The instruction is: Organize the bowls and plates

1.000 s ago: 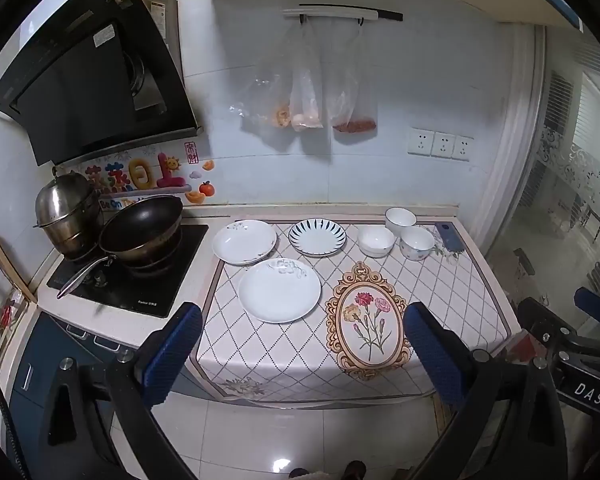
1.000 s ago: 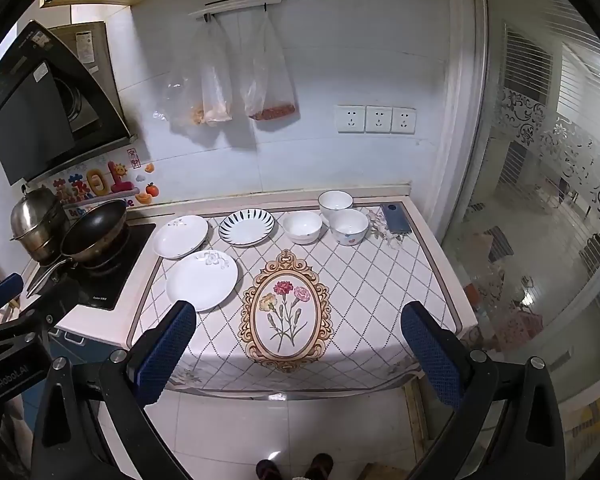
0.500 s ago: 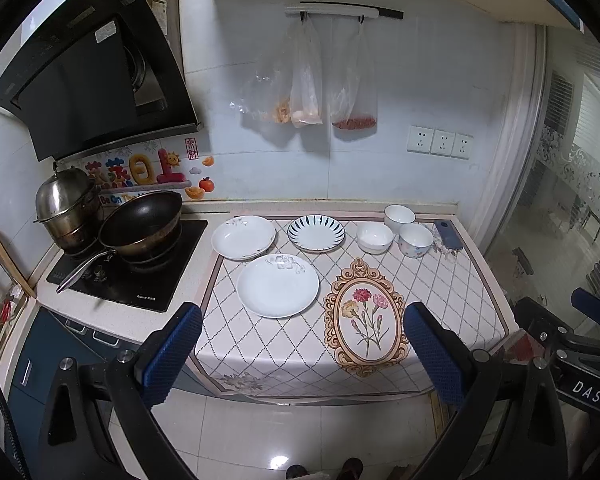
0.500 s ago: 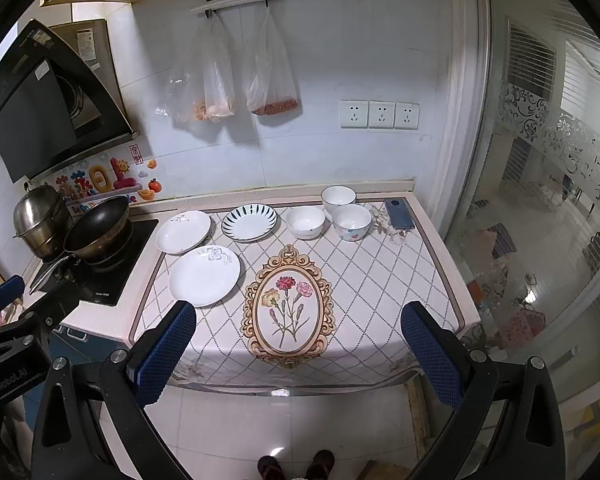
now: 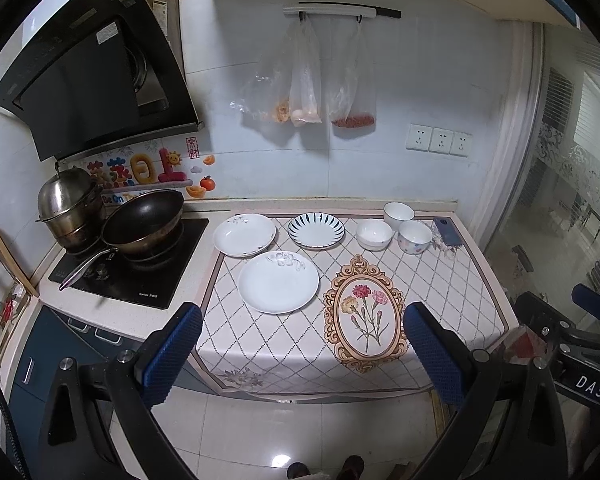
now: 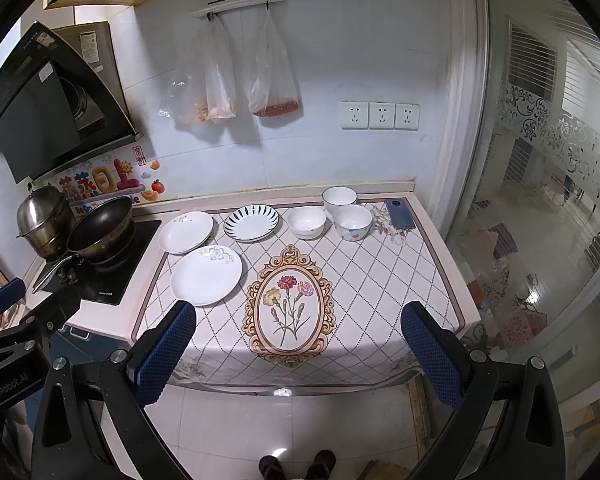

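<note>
Three plates lie on the counter: a large white plate (image 5: 278,287) (image 6: 206,274) in front, a white plate (image 5: 244,234) (image 6: 185,232) behind it at left, and a blue-striped plate (image 5: 316,230) (image 6: 252,222). Three bowls stand at the back right: a white bowl (image 5: 374,233) (image 6: 306,221), a taller white bowl (image 5: 398,212) (image 6: 339,197), and a bowl with small coloured marks (image 5: 415,237) (image 6: 353,221). My left gripper (image 5: 302,354) and right gripper (image 6: 298,350) are both open and empty, held well in front of the counter, above the floor.
A patterned cloth with a flower oval (image 5: 365,316) (image 6: 290,306) covers the counter. A wok (image 5: 142,222) and steel pot (image 5: 69,208) sit on the hob at left. A phone (image 5: 447,232) (image 6: 399,208) lies at the back right. Bags (image 6: 272,80) hang on the wall.
Both cameras have drawn slightly back and up from the counter. Nothing on the counter has moved, and both grippers stay open.
</note>
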